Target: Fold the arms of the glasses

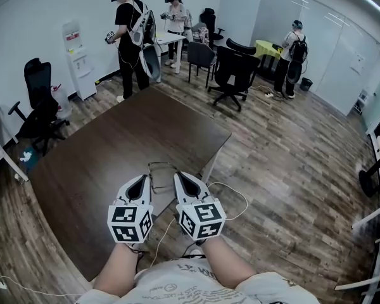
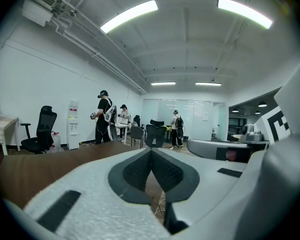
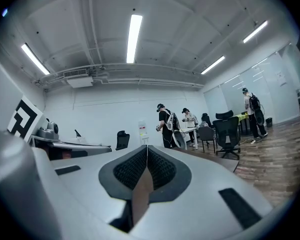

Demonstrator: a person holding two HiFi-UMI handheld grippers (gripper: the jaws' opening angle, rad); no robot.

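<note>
The thin wire-framed glasses (image 1: 162, 173) lie on the dark brown table (image 1: 101, 163) near its front right corner. In the head view they sit between my two grippers, just ahead of the tips. My left gripper (image 1: 141, 178) is to their left and my right gripper (image 1: 179, 176) to their right, both held about level, side by side. In the left gripper view the left gripper (image 2: 150, 152) has its jaws together with nothing between them. The right gripper (image 3: 146, 148) is shut and empty too. Neither gripper view shows the glasses.
The table's right edge (image 1: 216, 156) runs close by my right gripper, with wood floor and a white cable (image 1: 235, 195) beyond. Black office chairs (image 1: 233, 73) stand behind the table, one more chair (image 1: 39, 100) at the left. Several people (image 1: 130, 37) stand at the far wall.
</note>
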